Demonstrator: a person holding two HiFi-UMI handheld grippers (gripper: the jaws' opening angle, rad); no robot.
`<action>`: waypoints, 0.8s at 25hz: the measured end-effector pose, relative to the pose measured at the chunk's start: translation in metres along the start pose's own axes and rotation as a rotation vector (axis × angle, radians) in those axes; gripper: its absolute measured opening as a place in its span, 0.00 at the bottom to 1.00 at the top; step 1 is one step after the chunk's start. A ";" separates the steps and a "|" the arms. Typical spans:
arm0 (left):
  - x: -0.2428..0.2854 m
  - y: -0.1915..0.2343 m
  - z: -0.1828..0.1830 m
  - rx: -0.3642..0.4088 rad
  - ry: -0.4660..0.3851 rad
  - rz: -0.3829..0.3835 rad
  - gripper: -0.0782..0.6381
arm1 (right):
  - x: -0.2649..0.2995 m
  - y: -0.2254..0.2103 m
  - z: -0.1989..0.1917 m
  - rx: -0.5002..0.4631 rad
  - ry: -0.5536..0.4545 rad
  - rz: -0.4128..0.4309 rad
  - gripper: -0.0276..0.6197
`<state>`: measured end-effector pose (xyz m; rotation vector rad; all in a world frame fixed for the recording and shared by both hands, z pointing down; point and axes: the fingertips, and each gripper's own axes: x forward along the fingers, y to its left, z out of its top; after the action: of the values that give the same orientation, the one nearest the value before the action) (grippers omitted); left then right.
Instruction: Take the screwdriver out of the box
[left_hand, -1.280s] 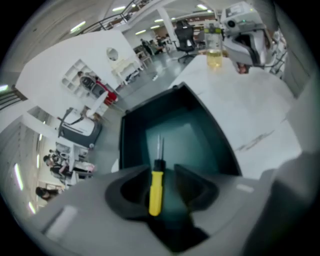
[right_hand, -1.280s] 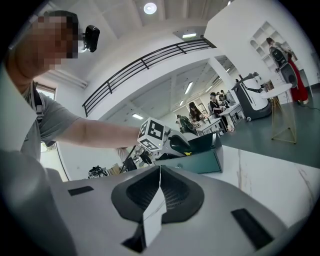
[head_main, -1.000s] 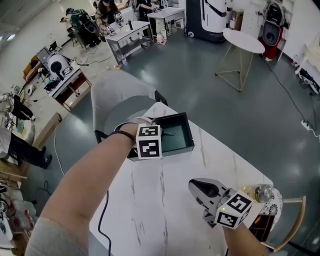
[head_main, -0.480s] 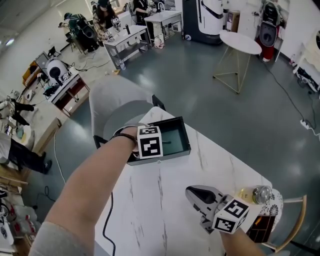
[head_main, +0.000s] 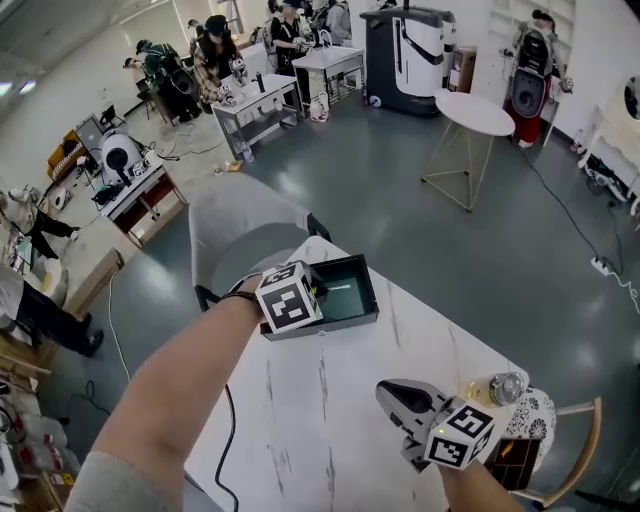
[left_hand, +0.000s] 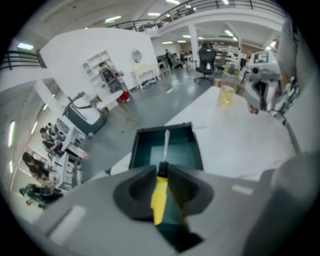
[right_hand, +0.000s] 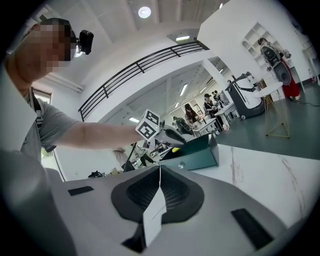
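- Marble, white with grey veins, tops the counter (head_main: 300, 420), which carries the box (head_main: 345, 320) at its far end.
- Closest to the viewer, well short of the box and to its right, the right tongs (head_main: 386, 393) hover over the counter. Their tips are pressed together with nothing between them, and they point roughly toward the box.
- A glass jar (head_main: 505, 388) with a metal lid stands on the counter well to the right of the box, near the counter's edge.
- A black cable (head_main: 222, 430) runs along the counter's left edge, on the near side of the box.
- The left tongs (left_hand: 162, 169) hang over the box, pointing steeply down. They have just been closing and now pinch the screwdriver (left_hand: 160, 192) by its yellow handle.
- The screwdriver's black collar and silver shaft reach past the tips of the left tongs, over the open inside of the box. Whether the tip touches the box floor cannot be told.
- The box is dark green and open at the top, with a small metal knob on the wall facing the right tongs.
- A grey chair (head_main: 240, 215) stands just beyond the box, at the counter's far end.
- Well beyond the box, a round white table (head_main: 482, 88) stands on the grey floor, and several people sit at workbenches (head_main: 265, 75) still farther off.
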<state>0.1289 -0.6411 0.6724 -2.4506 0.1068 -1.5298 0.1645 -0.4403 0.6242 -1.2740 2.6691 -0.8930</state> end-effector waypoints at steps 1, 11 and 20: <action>-0.008 0.000 0.004 -0.010 -0.015 0.004 0.21 | -0.002 0.003 0.003 -0.003 -0.001 -0.005 0.06; -0.096 -0.014 0.036 -0.103 -0.219 0.044 0.21 | -0.023 0.035 0.034 -0.044 -0.009 -0.069 0.06; -0.191 -0.030 0.038 -0.237 -0.422 0.073 0.21 | -0.029 0.080 0.059 -0.079 -0.020 -0.114 0.06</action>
<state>0.0750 -0.5688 0.4971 -2.8607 0.3091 -0.9897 0.1451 -0.4080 0.5278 -1.4563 2.6642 -0.7892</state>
